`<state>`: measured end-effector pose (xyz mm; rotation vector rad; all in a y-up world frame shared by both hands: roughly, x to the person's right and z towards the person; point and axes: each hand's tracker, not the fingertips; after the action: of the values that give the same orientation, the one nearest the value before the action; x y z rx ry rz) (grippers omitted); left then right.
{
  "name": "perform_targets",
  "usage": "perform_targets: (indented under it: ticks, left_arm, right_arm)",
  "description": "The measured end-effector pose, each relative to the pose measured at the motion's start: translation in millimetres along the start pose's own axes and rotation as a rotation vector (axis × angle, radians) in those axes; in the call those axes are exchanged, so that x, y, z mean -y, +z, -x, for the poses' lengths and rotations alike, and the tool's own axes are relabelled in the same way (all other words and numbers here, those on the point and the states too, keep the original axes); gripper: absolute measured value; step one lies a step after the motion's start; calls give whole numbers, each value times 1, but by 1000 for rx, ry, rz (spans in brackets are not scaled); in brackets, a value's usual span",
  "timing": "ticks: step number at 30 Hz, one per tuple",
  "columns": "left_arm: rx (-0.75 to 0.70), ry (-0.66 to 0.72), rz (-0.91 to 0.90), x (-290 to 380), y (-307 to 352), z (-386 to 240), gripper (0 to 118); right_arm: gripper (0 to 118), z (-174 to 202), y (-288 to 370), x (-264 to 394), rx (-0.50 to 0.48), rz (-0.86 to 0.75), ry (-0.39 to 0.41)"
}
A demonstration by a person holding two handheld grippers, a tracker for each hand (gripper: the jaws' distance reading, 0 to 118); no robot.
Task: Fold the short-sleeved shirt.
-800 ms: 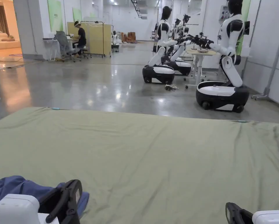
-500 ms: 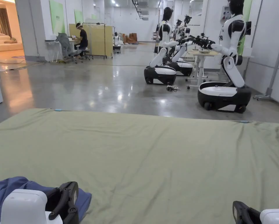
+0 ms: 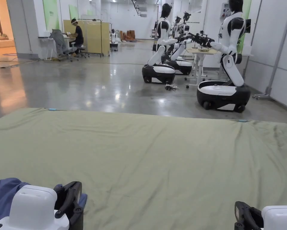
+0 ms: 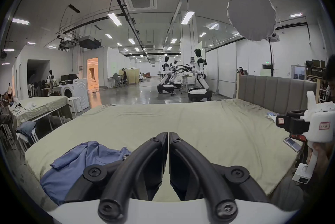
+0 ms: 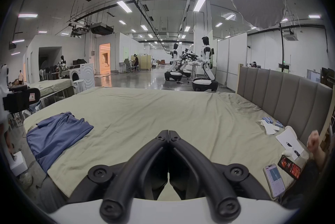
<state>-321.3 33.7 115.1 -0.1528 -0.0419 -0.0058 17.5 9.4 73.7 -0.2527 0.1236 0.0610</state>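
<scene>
Hovering low over the bed (image 3: 158,155), the left claw (image 4: 169,134) and right claw (image 5: 168,132) both have jaws pressed together, holding nothing. The crumpled blue short-sleeved shirt (image 5: 58,133) lies at the bed's near-left corner, beside the left claw. Compared with earlier, the shirt lies unmoved.

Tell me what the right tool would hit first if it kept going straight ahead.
Probably nothing soon: the right tool points level over the bare green bedsheet, toward the far edge. The blue shirt lies well off to its left. Depth is uncertain.
</scene>
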Motion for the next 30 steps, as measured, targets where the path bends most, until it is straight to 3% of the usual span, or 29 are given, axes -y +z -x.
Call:
perform_targets:
  ticks: [9, 12, 15, 17, 20, 22, 24, 25, 27, 29, 30]
  left_arm:
    - [-17, 9, 28, -4, -2, 8, 5]
    - [45, -40, 51, -6, -3, 11, 5]
    - [30, -227, 84, -5, -7, 7, 5]
    - [67, -424, 127, -1, -9, 1, 5]
    - [80, -920, 181, 26, -8, -17, 5]
    - [29, -1272, 189, 58, -5, -27, 5]
    - [19, -1515, 197, 86, -2, -29, 5]
    - [52, -1559, 214, 95, 0, -29, 5]
    - [106, -1541, 234, 104, 5, -29, 5]
    - [123, -1442, 231, 100, 7, -31, 5]
    - [104, -1391, 211, 95, 7, -31, 5]
  right_arm:
    - [0, 0, -4, -2, 8, 18, 35]
    - [0, 3, -5, -5, 13, 23, 110]
    - [0, 13, -5, -5, 48, 9, 351]
    - [0, 24, -6, 2, 83, -11, 623]
    - [0, 34, -7, 25, 65, -35, 1059]
    - [0, 33, -5, 47, -3, -36, 1284]
    - [0, 34, -4, 67, 7, -24, 1483]
    - [0, 31, -3, 78, 0, -24, 1578]
    - [0, 30, -2, 90, 1, -16, 1656]
    - [0, 31, 1, 90, -18, -16, 1597]
    - [0, 32, 3, 86, -27, -19, 1524]
